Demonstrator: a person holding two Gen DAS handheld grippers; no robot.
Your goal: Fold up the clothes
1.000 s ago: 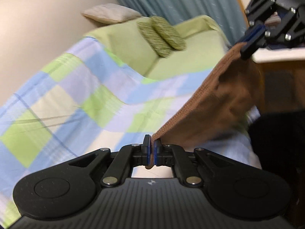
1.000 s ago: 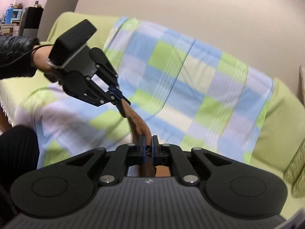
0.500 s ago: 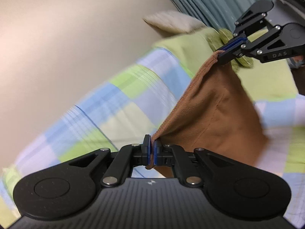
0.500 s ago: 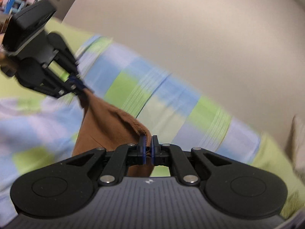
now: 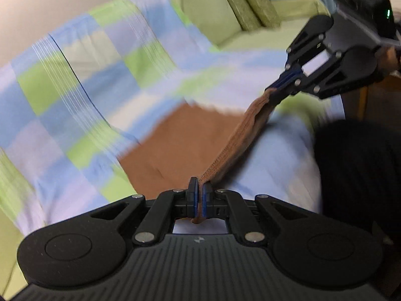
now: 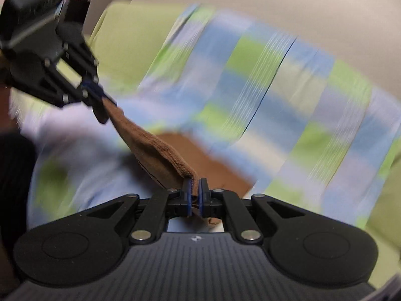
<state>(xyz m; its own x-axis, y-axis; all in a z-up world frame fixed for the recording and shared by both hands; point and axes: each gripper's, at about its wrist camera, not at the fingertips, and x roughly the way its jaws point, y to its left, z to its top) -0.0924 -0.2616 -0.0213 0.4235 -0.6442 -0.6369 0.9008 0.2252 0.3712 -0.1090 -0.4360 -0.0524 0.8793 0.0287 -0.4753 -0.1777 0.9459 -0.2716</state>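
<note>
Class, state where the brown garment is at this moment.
The brown garment lies spread on the checked blanket over the green sofa, its near edge lifted and pinched between the left gripper and right gripper.

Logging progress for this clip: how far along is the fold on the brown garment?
Early. Done: left gripper and right gripper are each shut on one end of the brown garment's hem. In hand: the hem stretches between them while the body lies on the checked blanket. Left: no fold shows yet.
</note>
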